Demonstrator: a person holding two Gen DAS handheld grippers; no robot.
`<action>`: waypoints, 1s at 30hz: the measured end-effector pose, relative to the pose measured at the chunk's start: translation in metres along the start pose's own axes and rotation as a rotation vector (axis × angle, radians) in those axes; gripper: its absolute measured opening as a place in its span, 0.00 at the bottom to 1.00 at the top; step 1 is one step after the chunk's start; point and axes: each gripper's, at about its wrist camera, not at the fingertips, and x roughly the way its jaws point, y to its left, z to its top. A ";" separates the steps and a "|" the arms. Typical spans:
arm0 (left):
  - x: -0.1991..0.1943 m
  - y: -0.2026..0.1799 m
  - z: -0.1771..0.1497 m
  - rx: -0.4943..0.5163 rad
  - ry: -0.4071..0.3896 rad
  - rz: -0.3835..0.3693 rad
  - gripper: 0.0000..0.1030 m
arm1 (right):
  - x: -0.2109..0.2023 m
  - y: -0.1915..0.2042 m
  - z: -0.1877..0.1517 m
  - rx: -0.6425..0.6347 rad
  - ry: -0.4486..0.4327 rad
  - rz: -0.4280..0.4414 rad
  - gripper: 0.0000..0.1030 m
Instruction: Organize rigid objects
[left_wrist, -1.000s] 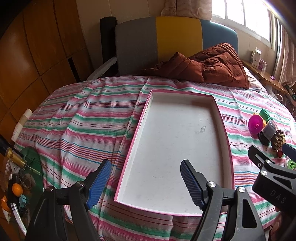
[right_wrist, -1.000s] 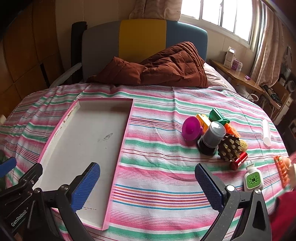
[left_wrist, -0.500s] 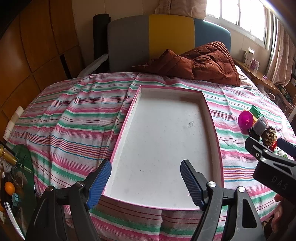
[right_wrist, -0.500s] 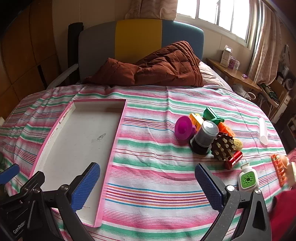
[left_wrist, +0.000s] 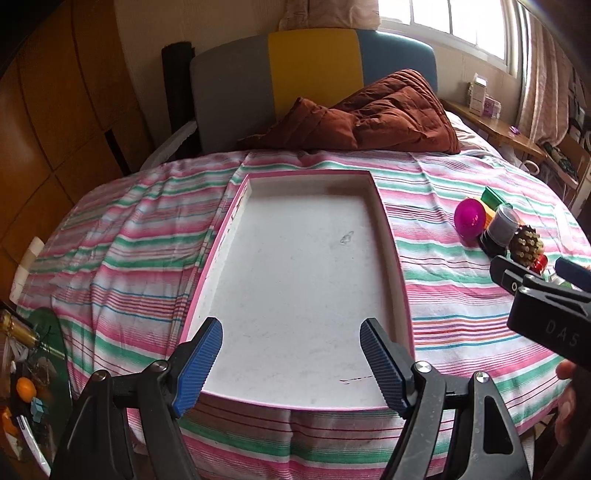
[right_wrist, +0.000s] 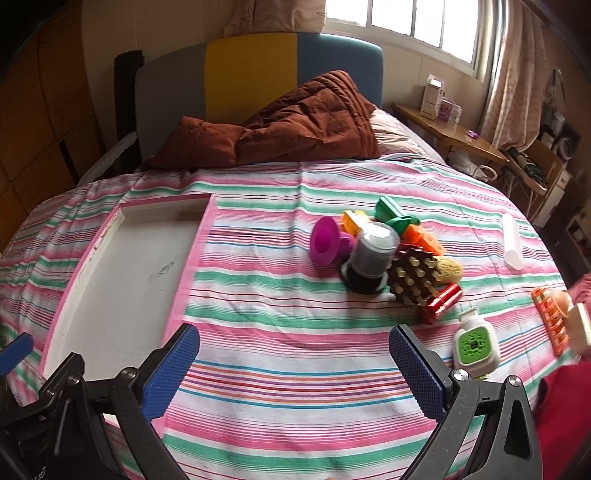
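We read only "DAS" on the black plastic right gripper body (left_wrist: 546, 317); other lettering is too cut off to read.

From my feed the right hand-held gripper (left_wrist: 546, 295) hides part of the toy pile (left_wrist: 509, 236) in the left wrist view, the orange rack (right_wrist: 550, 319) runs off the right wrist view's edge, and the shelf boxes (right_wrist: 441, 103) are too small to ID.
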 end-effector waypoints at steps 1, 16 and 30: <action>0.000 -0.004 0.000 0.013 0.001 -0.004 0.76 | 0.000 -0.004 0.000 0.003 -0.002 -0.012 1.00; -0.004 -0.078 0.004 0.155 0.008 -0.233 0.76 | 0.005 -0.165 -0.042 0.306 -0.011 -0.071 0.95; 0.012 -0.165 0.013 0.296 0.105 -0.433 0.71 | 0.064 -0.203 -0.049 0.416 0.063 0.023 0.48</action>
